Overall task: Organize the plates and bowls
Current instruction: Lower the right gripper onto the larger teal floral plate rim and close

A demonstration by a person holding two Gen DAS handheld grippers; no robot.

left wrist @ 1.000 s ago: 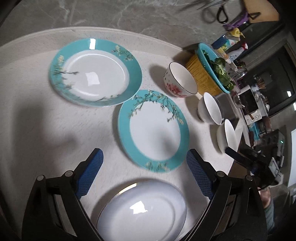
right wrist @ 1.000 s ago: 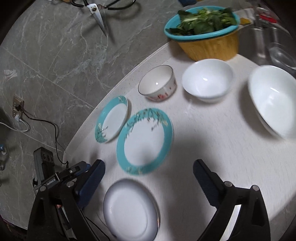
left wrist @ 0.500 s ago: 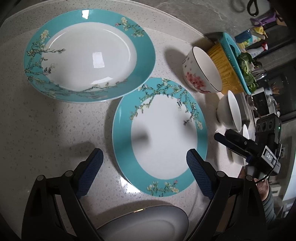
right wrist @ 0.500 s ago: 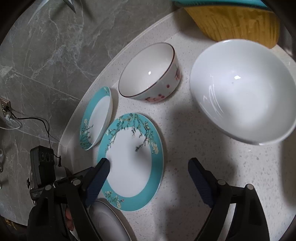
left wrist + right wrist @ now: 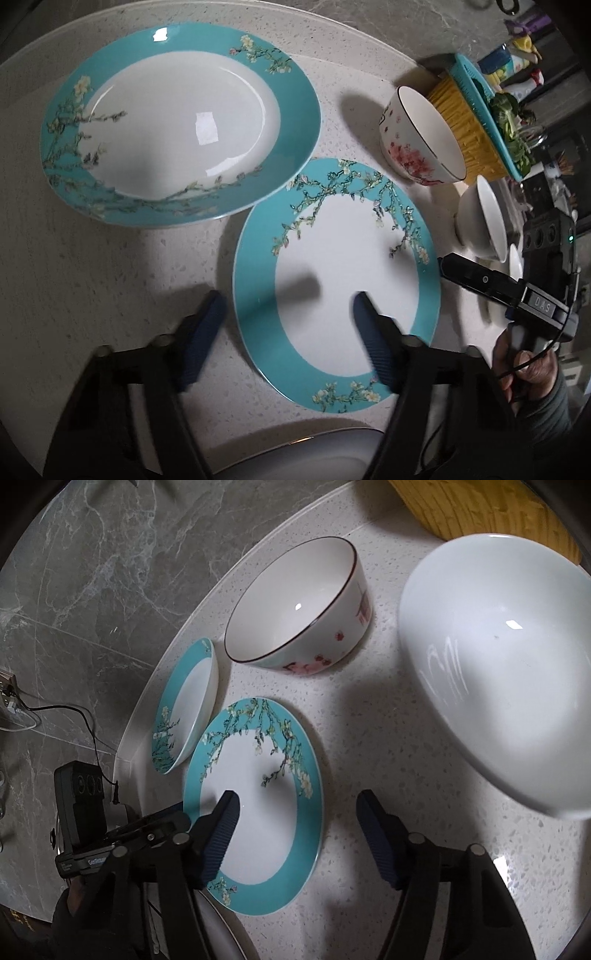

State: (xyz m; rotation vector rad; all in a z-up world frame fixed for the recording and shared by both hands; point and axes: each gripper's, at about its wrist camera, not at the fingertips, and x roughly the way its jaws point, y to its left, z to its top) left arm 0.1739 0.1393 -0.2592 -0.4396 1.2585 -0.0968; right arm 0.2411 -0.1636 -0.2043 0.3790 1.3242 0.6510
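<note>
A flat teal-rimmed plate with blossom branches (image 5: 343, 273) (image 5: 258, 794) lies on the speckled counter. My left gripper (image 5: 286, 306) is open and straddles its left rim, one finger over the plate, one off it. My right gripper (image 5: 297, 801) is open and straddles its opposite rim. A deeper teal-rimmed plate (image 5: 177, 125) (image 5: 188, 705) lies beside it. A pink-flowered bowl (image 5: 421, 136) (image 5: 295, 605) and a white bowl (image 5: 480, 218) (image 5: 498, 661) stand further along. A plain white plate (image 5: 295, 454) lies under my left gripper.
A yellow basket with a teal colander of greens (image 5: 476, 122) stands behind the bowls, its yellow side in the right wrist view (image 5: 480, 509). Bottles (image 5: 517, 62) are at the back. The counter edge curves along the grey marble wall (image 5: 110, 554).
Both grippers have come down and in toward the flat teal plate from opposite sides. Their jaws have narrowed a little and now straddle its rims.
</note>
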